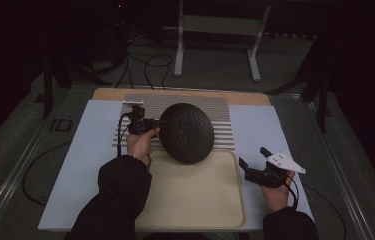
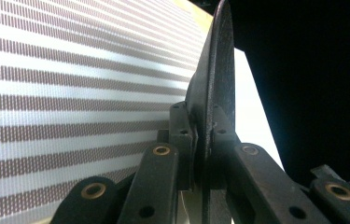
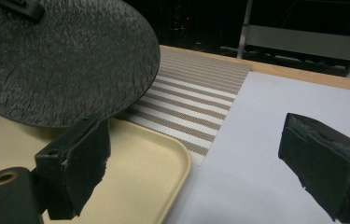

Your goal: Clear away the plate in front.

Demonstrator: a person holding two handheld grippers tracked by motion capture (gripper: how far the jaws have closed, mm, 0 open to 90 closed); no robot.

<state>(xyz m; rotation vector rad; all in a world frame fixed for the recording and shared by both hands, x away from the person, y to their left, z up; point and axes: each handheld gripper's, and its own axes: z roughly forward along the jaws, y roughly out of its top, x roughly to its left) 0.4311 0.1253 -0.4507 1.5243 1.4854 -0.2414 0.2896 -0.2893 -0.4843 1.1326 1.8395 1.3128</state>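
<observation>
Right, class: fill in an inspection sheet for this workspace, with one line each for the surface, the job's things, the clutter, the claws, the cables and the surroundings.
Surface: pale blue sheet over a wooden tabletop, with a brown-and-white striped mat at the back.
Job's things: round black textured plate held over the mat and the far edge of a beige plastic tray.
Clutter: nothing seen.
Claws: left claw shut on the plate's rim; right claw open, beside the tray over the blue sheet.
Cables: one trails from each claw; black cables lie looped on the floor behind.
Surroundings: dark room, grey floor, white metal frame beyond the table.
</observation>
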